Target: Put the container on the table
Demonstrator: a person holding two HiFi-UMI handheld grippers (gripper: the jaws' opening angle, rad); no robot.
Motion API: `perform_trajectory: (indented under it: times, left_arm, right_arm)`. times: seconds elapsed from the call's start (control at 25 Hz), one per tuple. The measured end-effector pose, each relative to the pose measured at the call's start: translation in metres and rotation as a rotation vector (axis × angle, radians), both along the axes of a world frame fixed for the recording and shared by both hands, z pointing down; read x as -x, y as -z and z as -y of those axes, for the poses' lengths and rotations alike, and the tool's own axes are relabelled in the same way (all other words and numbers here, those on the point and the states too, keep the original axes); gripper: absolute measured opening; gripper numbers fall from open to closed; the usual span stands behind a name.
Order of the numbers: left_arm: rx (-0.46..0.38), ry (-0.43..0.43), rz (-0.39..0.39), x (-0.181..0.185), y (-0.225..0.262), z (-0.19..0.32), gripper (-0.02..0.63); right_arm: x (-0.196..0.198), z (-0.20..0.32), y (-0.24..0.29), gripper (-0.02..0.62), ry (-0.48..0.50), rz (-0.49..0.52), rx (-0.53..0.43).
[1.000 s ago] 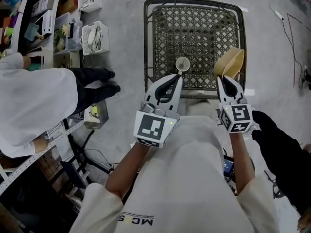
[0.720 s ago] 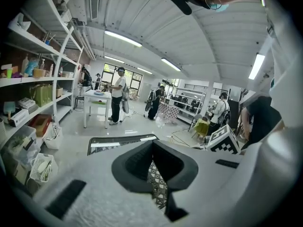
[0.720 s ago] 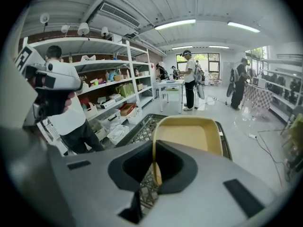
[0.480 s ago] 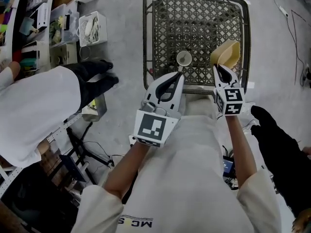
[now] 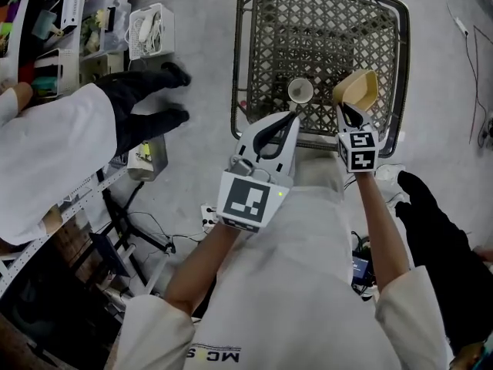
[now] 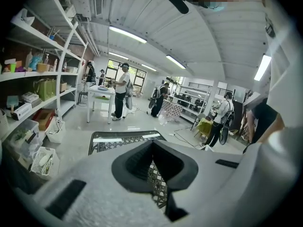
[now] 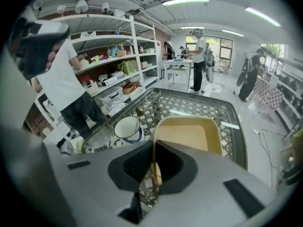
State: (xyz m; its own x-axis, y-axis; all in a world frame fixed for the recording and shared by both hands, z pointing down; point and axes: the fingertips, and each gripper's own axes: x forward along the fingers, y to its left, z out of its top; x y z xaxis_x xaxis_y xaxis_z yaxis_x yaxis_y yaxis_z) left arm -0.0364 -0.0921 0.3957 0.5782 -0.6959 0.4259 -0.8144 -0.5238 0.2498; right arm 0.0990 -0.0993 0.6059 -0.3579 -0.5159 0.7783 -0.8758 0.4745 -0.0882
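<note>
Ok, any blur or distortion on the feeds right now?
Head view: evenly lit and sharp, no harsh shadows. Left gripper view: strong fisheye bend, dark corners, soft foreground. Right gripper view: same bend, yellow container rim clear, ceiling lights blown out.

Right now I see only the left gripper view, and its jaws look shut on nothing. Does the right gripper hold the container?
Observer: Yes, the right gripper is shut on one wall of the yellow container.
Operator: Is it down on the table?
Observer: Head view shows it tilted over the lattice table, near its right side; I cannot tell if it touches.
Operator: Anything beside it?
Observer: A white cup stands on the lattice to its left, apart from it.
</note>
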Motion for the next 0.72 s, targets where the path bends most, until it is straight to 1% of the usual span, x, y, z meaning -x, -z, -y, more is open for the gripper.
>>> perform_trajectory:
  times: [0.2,0.36,0.6,0.72]
  left_arm:
    - [0.012,0.007,-0.003,-0.004,-0.006,0.002,0.023]
    - [0.035,0.036,-0.019,-0.006,-0.006,0.003,0.023]
    - [0.048,0.039,-0.004,-0.006,-0.014,0.001,0.023]
    - [0.054,0.043,0.0,-0.007,-0.019,-0.001,0.023]
  right_arm:
    - [0.002,-0.002,-0.033,0.032,0.027,-0.028,0.057]
    - [0.005,-0.008,-0.053,0.034,0.051,-0.039,0.096]
    - [0.011,-0.016,-0.084,0.036,0.085,-0.049,0.172]
    - [0.015,-0.017,-0.095,0.043,0.097,-0.043,0.188]
